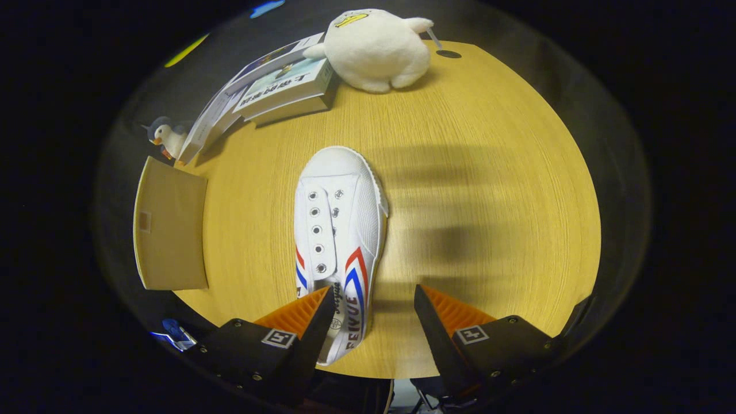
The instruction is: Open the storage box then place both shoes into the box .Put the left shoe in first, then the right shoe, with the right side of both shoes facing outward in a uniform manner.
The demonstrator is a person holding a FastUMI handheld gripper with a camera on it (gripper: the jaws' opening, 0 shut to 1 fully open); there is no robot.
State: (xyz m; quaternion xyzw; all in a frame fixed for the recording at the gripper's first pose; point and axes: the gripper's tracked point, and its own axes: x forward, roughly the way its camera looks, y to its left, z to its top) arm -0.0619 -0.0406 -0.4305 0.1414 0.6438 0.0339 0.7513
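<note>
One white canvas shoe with red and blue stripes on its side lies on the wooden table, toe pointing away from me. My gripper hovers above its heel end, open. The left finger overlaps the shoe's heel opening, and the right finger stands over bare table to the shoe's right. Nothing is pressed between the fingers. A tan cardboard box panel lies at the table's left edge, to the left of the shoe.
Beyond the shoe, at the far side of the table, sits a white plush duck. Stacked books lie to its left, and a small penguin toy stands past them. A dark round hole marks the tabletop near the duck.
</note>
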